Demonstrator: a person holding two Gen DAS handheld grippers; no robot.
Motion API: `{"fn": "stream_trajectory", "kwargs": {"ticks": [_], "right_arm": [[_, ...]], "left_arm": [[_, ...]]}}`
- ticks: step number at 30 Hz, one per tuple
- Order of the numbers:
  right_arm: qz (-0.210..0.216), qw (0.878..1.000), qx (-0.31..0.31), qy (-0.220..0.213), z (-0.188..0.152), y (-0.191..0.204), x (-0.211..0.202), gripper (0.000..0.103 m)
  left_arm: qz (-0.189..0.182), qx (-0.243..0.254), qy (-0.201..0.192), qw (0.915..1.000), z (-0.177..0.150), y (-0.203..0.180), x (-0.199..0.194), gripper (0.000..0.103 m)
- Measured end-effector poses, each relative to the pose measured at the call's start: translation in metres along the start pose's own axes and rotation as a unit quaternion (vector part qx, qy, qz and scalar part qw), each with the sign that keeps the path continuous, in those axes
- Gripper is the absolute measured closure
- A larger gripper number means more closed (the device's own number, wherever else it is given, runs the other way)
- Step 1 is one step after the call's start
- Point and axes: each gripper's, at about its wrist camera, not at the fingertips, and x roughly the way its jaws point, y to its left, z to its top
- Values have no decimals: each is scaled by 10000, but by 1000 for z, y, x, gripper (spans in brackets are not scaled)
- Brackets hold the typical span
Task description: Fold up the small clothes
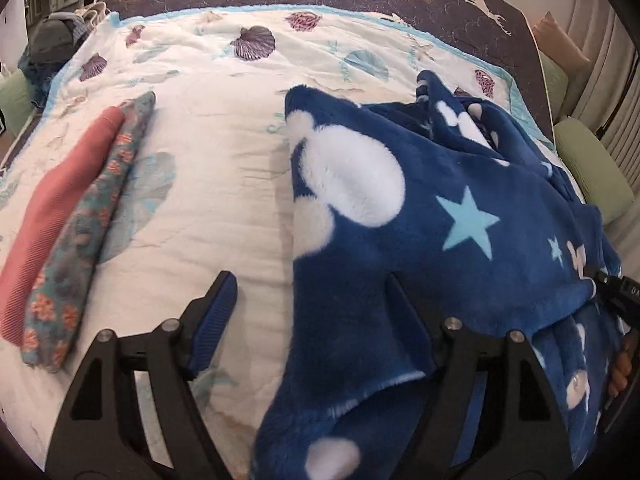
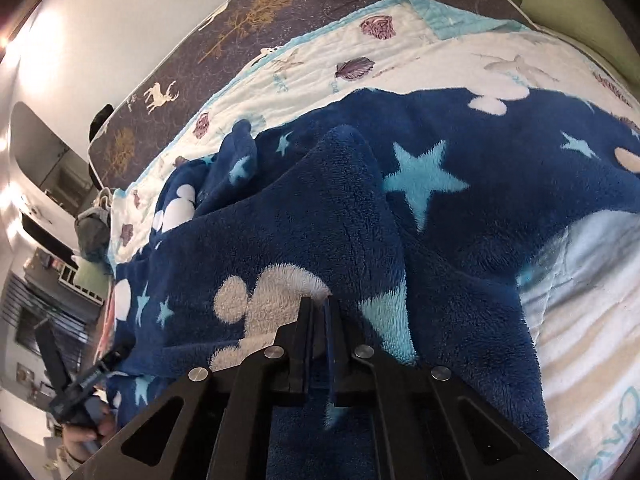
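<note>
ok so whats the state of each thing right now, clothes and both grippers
blue fleece garment: rumpled, unfolded on the quilt
pink garment: folded, lying flat
floral garment: folded, against the pink one
left gripper: jaws open, fleece edge between them, no grip visible
right gripper: jaws shut on the fleece

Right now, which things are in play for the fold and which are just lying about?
In play:
- blue fleece garment with white shapes and stars
- right gripper, jaws shut on it
- left gripper, jaws open

Lying about:
- folded pink cloth
- folded teal floral cloth
- seashell quilt
</note>
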Motion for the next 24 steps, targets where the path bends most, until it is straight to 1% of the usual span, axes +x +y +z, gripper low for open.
{"fn": "stream_trajectory", "kwargs": {"ticks": [1, 2, 3, 5, 7, 9, 10, 11, 12, 13, 14, 15, 16, 17, 19, 20, 21, 22, 23, 24], "right_arm": [[-27, 10000, -59, -66, 0, 5, -6, 98], [3, 9999, -105, -125, -1, 7, -11, 95], [93, 9995, -188, -232, 1, 12, -19, 94], [209, 9985, -328, -394, 7, 20, -27, 94], [105, 9981, -441, -418, 18, 27, -25, 94], [109, 9984, -434, -336, 36, 31, -15, 93], [104, 9991, -287, -310, 48, 28, -6, 93], [-30, 9993, -163, -333, 53, 23, 0, 93], [-266, 9990, -128, -331, 58, 17, 7, 93], [-673, 9974, -158, -204, 60, 10, 24, 93], [-666, 9977, -149, -40, 56, 2, 38, 97], [-523, 9984, -148, -145, 53, -2, 42, 98], [-433, 9983, -186, -350, 48, -3, 38, 98], [-460, 9980, -219, -370, 47, -2, 35, 97], [-563, 9971, -371, -340, 45, 4, 31, 97], [-597, 9969, -390, -338, 43, 6, 24, 96], [-534, 9975, -321, -345, 41, 8, 17, 93], [-377, 9984, -251, -342, 38, 10, 9, 91], [45, 9992, -264, -309, 29, 15, -4, 91], [344, 9984, -371, -271, 21, 19, -14, 91]], "left_arm": [[-34, 26, -114, 9999, -2, -2, -10, 30], [-126, 66, -244, 9996, -2, -5, -17, 30], [-269, 128, -438, 9986, 0, -9, -27, 30], [-510, 264, -851, 9947, 6, -21, -47, 30], [-587, 506, -1045, 9915, 21, -39, -50, 30], [-540, 753, -1016, 9905, 36, -55, -38, 30], [-448, 801, -953, 9912, 41, -60, -29, 30], [-260, 822, -815, 9929, 46, -62, -14, 30], [97, 809, -551, 9952, 49, -61, 10, 30], [366, 774, -306, 9959, 49, -57, 30, 30], [447, 679, 4, 9967, 45, -47, 53, 27], [283, 526, -81, 9982, 42, -41, 55, 26], [150, 407, -209, 9988, 42, -36, 48, 26], [141, 376, -250, 9989, 43, -34, 42, 26], [272, 466, -248, 9982, 40, -34, 37, 26], [277, 473, -290, 9981, 36, -35, 29, 26], [125, 470, -358, 9982, 32, -38, 19, 26], [-120, 495, -445, 9977, 27, -40, 8, 26], [-414, 567, -565, 9959, 19, -44, -5, 26], [-587, 657, -657, 9939, 14, -48, -12, 26]]}}
